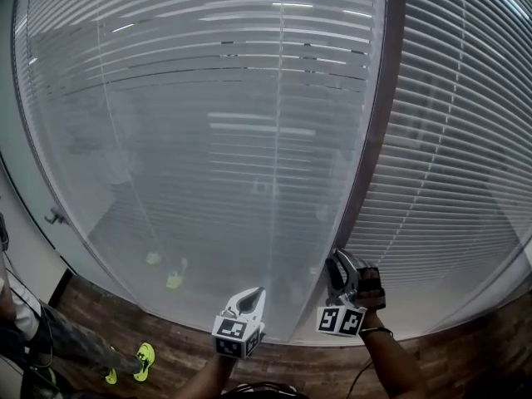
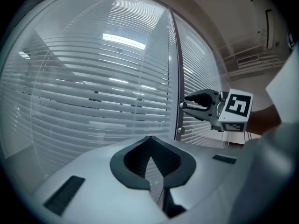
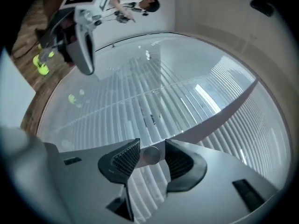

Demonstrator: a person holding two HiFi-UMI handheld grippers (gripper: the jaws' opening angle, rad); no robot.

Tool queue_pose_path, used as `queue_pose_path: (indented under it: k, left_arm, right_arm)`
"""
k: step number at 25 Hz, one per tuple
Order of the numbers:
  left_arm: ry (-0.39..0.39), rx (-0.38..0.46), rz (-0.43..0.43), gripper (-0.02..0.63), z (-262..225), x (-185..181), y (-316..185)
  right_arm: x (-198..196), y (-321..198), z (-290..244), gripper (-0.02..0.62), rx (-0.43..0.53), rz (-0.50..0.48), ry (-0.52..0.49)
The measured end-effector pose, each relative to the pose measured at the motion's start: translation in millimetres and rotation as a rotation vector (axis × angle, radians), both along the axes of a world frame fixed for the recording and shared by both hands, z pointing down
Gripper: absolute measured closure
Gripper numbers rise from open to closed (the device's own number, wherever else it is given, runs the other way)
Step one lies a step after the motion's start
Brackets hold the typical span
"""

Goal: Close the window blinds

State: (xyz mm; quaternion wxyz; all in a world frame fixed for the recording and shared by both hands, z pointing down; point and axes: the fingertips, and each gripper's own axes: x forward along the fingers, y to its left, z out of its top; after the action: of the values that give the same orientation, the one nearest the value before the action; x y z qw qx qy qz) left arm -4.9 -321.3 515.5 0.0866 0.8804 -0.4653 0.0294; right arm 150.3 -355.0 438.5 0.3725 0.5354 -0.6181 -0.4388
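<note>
Looking along the right gripper (image 3: pixel 152 139), I see its jaws standing apart with the round silver knob (image 3: pixel 152 155) on the dark window frame (image 3: pixel 224 108) sitting in the gap between them, close against one ribbed pad and clear of the other, so nothing is clamped. The left gripper (image 2: pixel 150 136) has its jaw tips together on nothing and hangs just left of the right one before the glass (image 1: pixel 166 223), while the slatted blinds (image 1: pixel 208 98) spread behind that glass on both sides of the frame
</note>
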Motion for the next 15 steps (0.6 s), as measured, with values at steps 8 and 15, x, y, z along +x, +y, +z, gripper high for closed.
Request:
queue_pose_path:
  k: [8, 15]
  left_arm:
    - [0.005, 0.009, 0.003, 0.606, -3.5, 8.1, -1.4]
    - [-0.046, 0.04, 0.027, 0.606, 2.6, 15.5, 2.7]
  right_arm:
    - [26.7, -4.7, -11.1, 0.413, -0.042, 0.069, -0.937]
    - [34.4, -14.4, 7.4, 0.415, -0.068, 0.083, -1.192]
